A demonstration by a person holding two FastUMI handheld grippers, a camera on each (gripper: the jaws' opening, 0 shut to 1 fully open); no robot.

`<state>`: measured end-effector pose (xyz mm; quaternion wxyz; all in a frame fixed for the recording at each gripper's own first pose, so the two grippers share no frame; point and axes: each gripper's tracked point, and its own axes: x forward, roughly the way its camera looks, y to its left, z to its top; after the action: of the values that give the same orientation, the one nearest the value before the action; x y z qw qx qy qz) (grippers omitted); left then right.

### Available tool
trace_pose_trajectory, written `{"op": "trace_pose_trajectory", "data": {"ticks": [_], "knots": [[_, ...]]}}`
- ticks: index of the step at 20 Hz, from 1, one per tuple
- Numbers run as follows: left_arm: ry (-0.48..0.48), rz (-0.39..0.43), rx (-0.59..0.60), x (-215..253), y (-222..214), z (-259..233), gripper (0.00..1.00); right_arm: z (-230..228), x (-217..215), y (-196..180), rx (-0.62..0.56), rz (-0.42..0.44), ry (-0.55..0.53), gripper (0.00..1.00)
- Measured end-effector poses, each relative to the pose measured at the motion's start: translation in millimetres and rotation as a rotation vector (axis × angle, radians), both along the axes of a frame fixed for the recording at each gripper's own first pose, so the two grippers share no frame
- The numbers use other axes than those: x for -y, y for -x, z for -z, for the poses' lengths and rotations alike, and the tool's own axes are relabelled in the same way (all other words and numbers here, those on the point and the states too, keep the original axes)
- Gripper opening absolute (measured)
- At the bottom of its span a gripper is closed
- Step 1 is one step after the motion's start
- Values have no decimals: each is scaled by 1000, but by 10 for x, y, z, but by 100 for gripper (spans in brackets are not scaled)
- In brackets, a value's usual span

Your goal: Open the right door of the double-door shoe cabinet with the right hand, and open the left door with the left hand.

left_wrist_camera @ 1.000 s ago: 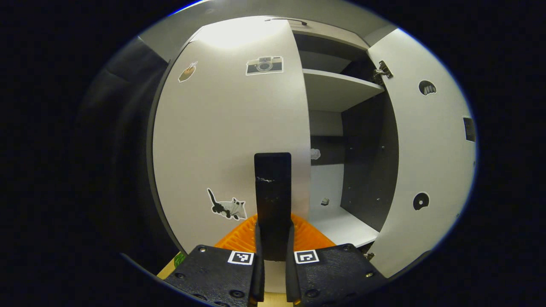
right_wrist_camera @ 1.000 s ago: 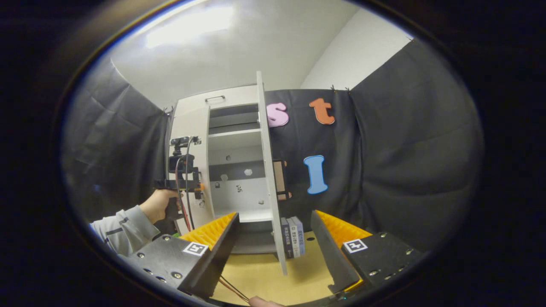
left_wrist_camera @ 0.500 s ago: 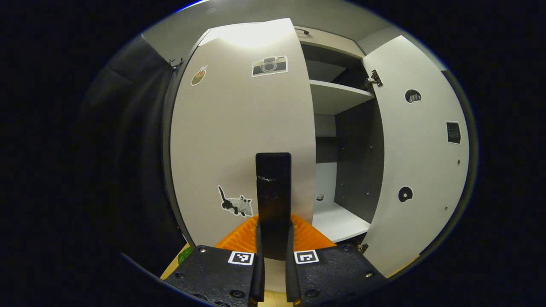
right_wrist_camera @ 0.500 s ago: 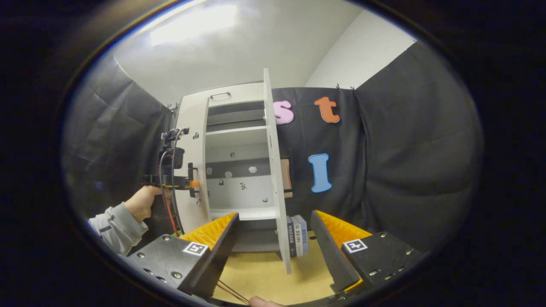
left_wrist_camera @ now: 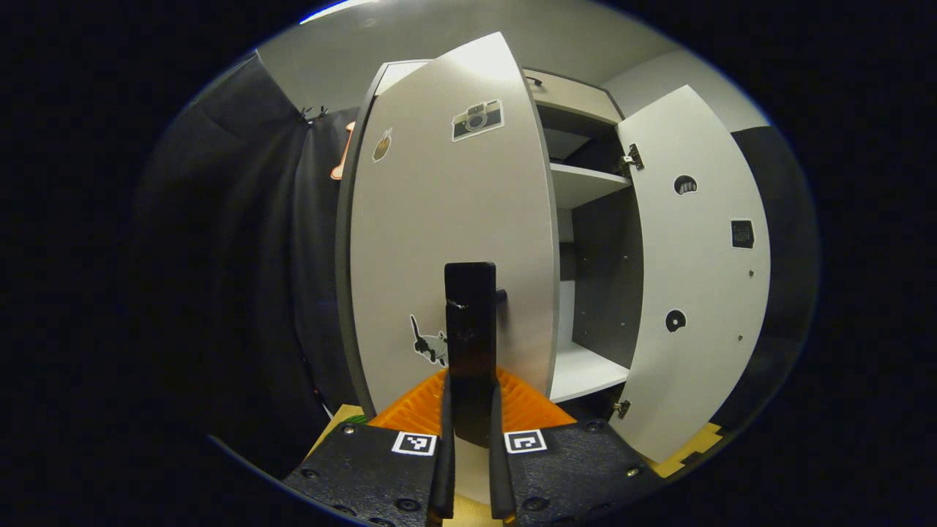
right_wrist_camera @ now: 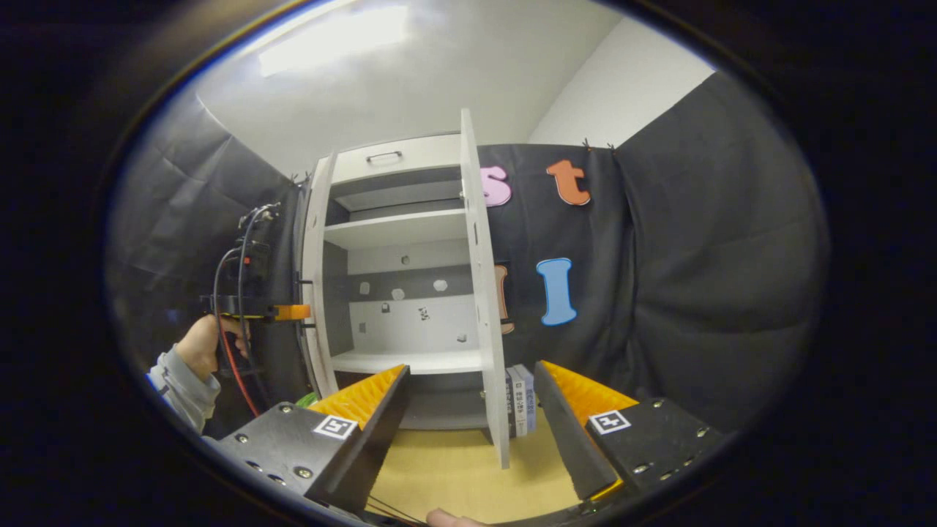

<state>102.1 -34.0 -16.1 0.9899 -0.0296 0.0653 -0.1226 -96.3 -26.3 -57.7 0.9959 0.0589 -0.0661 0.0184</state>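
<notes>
The left door [left_wrist_camera: 450,241], at frame center in the left gripper view, has swung wider within 1 second, the left gripper [left_wrist_camera: 468,344] clamped on its handle [left_wrist_camera: 472,322]. The right door [right_wrist_camera: 483,293] stands open; the right gripper [right_wrist_camera: 468,410], fingers apart, holds nothing. Both doors look nearly open.

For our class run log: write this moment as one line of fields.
left gripper: shut on left door handle | left door: partly open | right door: open | right gripper: open, holding nothing
</notes>
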Motion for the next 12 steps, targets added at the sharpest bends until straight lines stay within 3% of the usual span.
{"op": "trace_pose_trajectory", "data": {"ticks": [12], "knots": [[-5,-11,-11,-542,202,-14,13,-39,-263,-12,6,-9,21,99]]}}
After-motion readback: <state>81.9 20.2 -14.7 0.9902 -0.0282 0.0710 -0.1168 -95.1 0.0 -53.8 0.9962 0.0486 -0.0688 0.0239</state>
